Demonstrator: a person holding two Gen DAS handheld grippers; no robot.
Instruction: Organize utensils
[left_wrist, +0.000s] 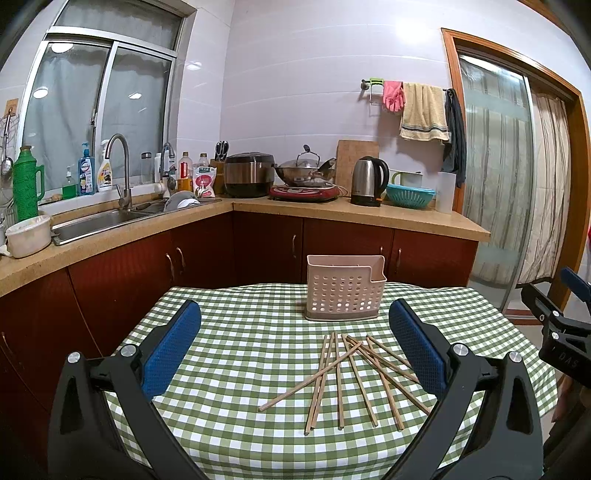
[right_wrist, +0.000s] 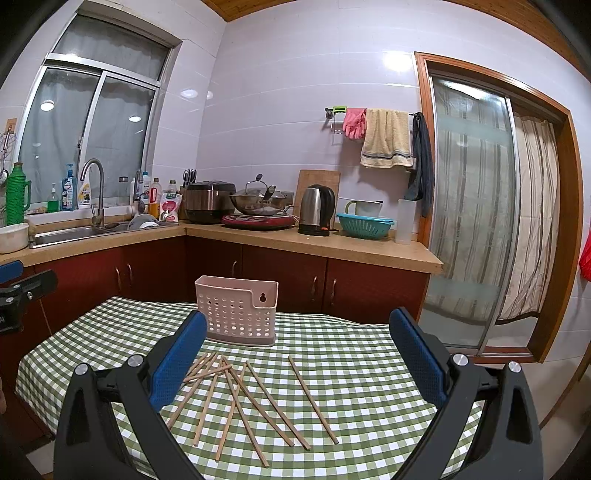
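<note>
Several wooden chopsticks (left_wrist: 338, 376) lie scattered and crossed on the green checked tablecloth (left_wrist: 251, 354); they also show in the right wrist view (right_wrist: 251, 398). A pale pink perforated utensil holder (left_wrist: 344, 286) stands upright behind them, also in the right wrist view (right_wrist: 238, 310). My left gripper (left_wrist: 295, 354) is open and empty, held above the table in front of the chopsticks. My right gripper (right_wrist: 297, 360) is open and empty, above the chopsticks. The right gripper's body shows at the right edge of the left wrist view (left_wrist: 554, 325).
The table (right_wrist: 351, 369) stands in a kitchen. Behind it runs a counter with red cabinets (left_wrist: 266, 243), a sink (left_wrist: 96, 221), a rice cooker (left_wrist: 249, 173), a wok (left_wrist: 304, 171), a kettle (left_wrist: 369, 181) and a teal colander (left_wrist: 410, 195). A sliding door (right_wrist: 476, 221) is at right.
</note>
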